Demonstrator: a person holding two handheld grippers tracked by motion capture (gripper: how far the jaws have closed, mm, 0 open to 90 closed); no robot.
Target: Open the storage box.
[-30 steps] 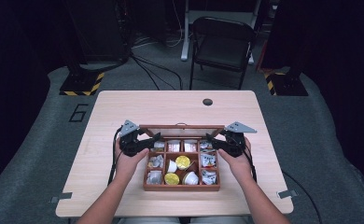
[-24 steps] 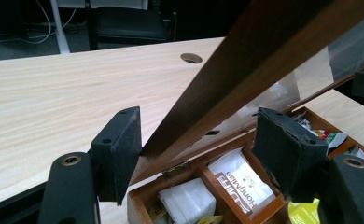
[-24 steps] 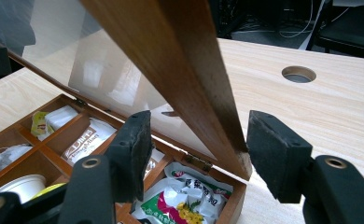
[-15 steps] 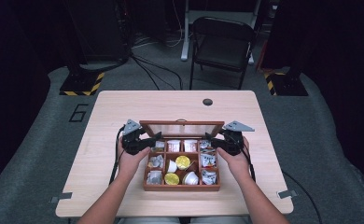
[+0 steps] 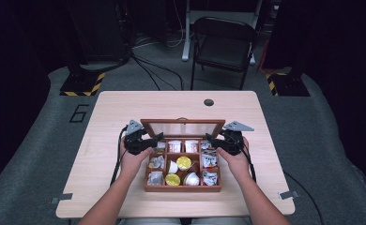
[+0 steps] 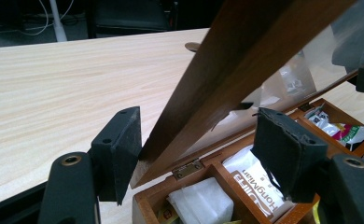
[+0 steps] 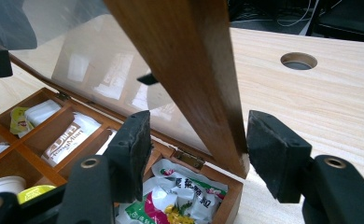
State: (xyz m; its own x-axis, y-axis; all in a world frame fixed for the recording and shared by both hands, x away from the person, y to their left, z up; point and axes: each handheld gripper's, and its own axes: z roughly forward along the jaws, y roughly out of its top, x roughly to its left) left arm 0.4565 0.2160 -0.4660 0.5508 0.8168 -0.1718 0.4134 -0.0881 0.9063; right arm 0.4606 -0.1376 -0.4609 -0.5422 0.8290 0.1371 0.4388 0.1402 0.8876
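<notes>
A brown wooden box point(image 5: 181, 188) with several compartments sits on the table in front of me. It holds tea packets, white cups and gold-foil cups point(image 5: 184, 162). Its glass-paned lid point(image 5: 183, 127) stands raised at a steep tilt on hinges at the far edge. My left gripper point(image 5: 155, 139) straddles the lid's left rail point(image 6: 227, 60). One pad rests at the wood and the other stands clear, so the gripper point(image 6: 199, 144) is open. My right gripper point(image 5: 210, 139) straddles the right rail point(image 7: 189, 60) the same way, and is open point(image 7: 196, 149).
The light wood table point(image 5: 125, 112) has a round cable hole point(image 5: 209, 102) beyond the box. A black folding chair point(image 5: 223, 42) stands behind the table. A stand with a striped base point(image 5: 80, 84) and cables lie on the grey floor.
A second ago the lid looked like a thin strip. It now shows a broad glass face, having swung on its hinges between the jaws. Both hands have hardly shifted.
</notes>
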